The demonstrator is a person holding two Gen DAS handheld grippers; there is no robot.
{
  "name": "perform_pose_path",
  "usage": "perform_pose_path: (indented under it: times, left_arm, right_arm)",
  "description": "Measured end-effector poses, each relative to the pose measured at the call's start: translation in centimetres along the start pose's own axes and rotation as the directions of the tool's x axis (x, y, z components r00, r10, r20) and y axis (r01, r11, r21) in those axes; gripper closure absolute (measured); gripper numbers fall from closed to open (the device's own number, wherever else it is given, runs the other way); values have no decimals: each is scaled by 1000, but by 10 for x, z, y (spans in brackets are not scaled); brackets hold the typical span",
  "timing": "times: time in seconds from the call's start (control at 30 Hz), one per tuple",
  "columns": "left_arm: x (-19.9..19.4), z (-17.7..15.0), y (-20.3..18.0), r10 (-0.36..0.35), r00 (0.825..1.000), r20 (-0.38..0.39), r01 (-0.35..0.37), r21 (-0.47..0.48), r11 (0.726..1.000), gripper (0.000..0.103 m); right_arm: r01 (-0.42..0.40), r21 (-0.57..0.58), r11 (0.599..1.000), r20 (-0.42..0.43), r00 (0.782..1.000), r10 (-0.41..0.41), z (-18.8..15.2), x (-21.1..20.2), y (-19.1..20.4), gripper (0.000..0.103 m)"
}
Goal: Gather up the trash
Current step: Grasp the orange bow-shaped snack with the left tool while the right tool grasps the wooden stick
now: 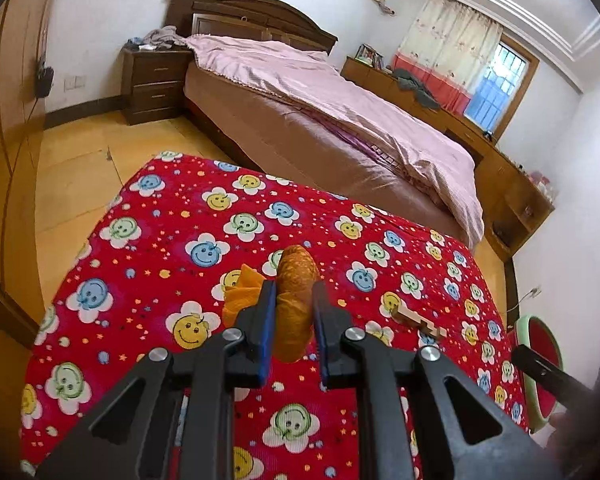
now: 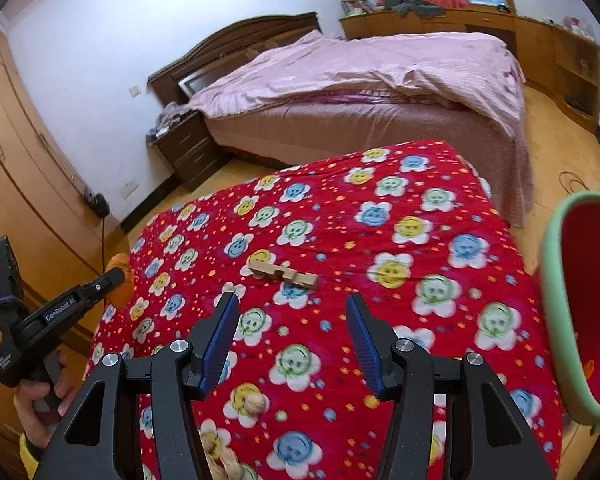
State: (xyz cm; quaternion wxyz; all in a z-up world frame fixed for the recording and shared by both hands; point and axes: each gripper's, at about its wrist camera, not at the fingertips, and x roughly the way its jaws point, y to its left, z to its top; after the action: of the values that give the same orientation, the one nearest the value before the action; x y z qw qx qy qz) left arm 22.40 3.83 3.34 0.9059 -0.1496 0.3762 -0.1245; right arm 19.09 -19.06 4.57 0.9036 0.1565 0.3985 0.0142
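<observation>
My left gripper point(image 1: 294, 294) is shut on a brown bread-like roll point(image 1: 296, 280), held above the red smiley-flower cloth point(image 1: 172, 264); an orange piece point(image 1: 240, 296) lies just left of it. In the right wrist view the left gripper point(image 2: 114, 276) shows at the table's left edge with something orange at its tip. My right gripper point(image 2: 292, 304) is open and empty above the cloth point(image 2: 380, 208). A wooden block piece point(image 2: 284, 274) lies just beyond it, also seen in the left wrist view point(image 1: 420, 320). A green-rimmed red bin point(image 2: 580, 300) stands at the right.
A blond braided thing point(image 2: 252, 404) lies on the cloth under my right gripper. A bed with pink covers point(image 1: 320, 92) stands behind the table, with a dark nightstand point(image 1: 156, 84), wardrobe doors point(image 2: 20, 160) at the left and a long wooden desk point(image 2: 540, 40).
</observation>
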Motion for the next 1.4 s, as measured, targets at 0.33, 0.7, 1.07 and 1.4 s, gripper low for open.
perform_pose_path:
  times: [0.33, 0.7, 1.07, 1.4]
  left_arm:
    - [26, -11, 20, -31, 1000, 4, 31, -58, 998, 86]
    - [29, -18, 18, -21, 1000, 23, 22, -31, 999, 86]
    - [31, -17, 21, -29, 999, 24, 30, -38, 999, 86]
    - [33, -18, 23, -41, 999, 22, 42, -46, 998, 86]
  right_arm:
    - [29, -88, 996, -50, 998, -34, 12, 65, 6, 46]
    - [87, -222, 971, -95, 989, -110, 14, 119, 19, 46]
    - [84, -259, 962, -94, 989, -111, -1, 113, 31, 87]
    - [56, -136, 989, -116, 991, -72, -11, 88, 16, 93]
